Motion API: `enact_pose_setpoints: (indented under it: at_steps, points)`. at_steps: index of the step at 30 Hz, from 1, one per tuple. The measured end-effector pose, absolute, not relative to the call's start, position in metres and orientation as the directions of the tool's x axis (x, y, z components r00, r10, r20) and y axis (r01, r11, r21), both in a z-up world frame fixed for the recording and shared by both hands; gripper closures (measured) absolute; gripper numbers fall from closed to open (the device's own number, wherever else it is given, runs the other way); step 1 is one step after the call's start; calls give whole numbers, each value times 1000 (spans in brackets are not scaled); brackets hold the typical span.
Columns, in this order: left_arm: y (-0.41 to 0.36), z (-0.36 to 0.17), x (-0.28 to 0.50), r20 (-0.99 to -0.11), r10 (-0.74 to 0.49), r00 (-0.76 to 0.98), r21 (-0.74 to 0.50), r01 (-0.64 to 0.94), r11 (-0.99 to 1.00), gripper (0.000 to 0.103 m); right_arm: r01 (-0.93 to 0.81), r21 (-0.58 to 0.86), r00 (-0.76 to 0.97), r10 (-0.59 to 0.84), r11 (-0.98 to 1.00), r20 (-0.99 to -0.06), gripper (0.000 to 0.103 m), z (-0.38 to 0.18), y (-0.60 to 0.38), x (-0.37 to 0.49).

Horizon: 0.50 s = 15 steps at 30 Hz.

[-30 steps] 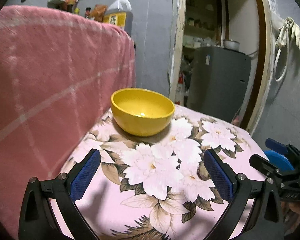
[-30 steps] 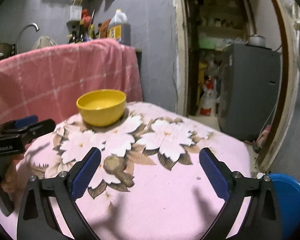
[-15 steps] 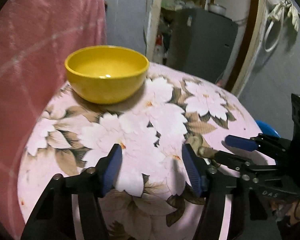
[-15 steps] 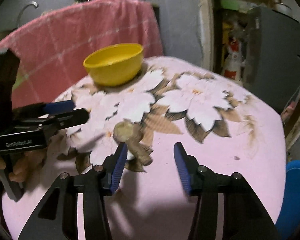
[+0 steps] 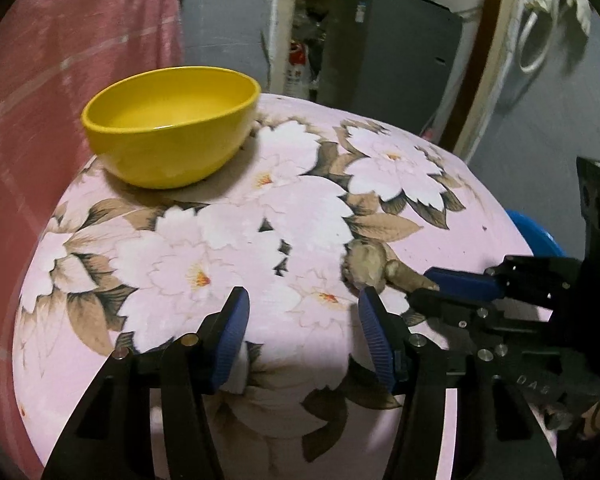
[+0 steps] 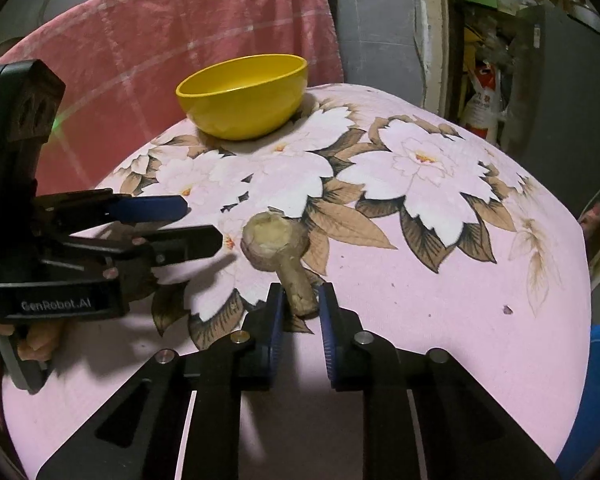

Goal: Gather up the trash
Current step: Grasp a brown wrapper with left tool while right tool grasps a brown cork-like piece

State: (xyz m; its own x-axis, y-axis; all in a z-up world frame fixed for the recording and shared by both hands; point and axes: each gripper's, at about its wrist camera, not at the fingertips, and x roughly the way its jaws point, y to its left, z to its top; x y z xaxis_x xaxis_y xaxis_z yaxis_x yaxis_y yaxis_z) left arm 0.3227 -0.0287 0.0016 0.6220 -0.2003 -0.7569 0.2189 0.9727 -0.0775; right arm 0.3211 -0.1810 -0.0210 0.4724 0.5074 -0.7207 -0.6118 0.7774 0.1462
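Ginger root (image 6: 278, 250), knobby, tan, lies on the floral tablecloth (image 6: 440, 288) at centre of the right wrist view; bulbous cut head toward the yellow bowl (image 6: 242, 94), thin stem toward the lower edge of frame. Judged light, stiff, dry-skinned, not fragile; lumpy shape could roll or pivot if pinched off-centre. The narrow stem looks the easiest place to take hold, and that is where the tongs are.

Right gripper (image 6: 300, 312): jaws have just been closing and now stand narrow, one either side of the stem's lower end; pads appear to touch it, though a sliver of gap on the right pad cannot be ruled out. Tool points steeply down at the cloth from the bottom of frame.

Left gripper (image 5: 300, 320): jaws have just been closing to about half width, nothing between them, only cloth. It hangs just left of the root's head, pointed down; fingers of the holding hand (image 6: 36, 344) show at lower left
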Motion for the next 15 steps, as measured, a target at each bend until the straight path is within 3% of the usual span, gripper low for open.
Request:
enact_pose_setpoints:
  at_steps: [8,11,15]
  points:
    - [-54,-5,341,-783,-199,590,-31,282,959,54,-559,167,507,494,812,-706,89,-22,-207,324]
    - [-63,-8,348,-788,-188,586,-11,292,956,60,-534,178,523,488,826,-698,89,-21,-220,325]
    - [-71,-10,353,-793,-208,572,-19,319,948,79,-512,184,540,481,839,-691,89,-21,-231,325]
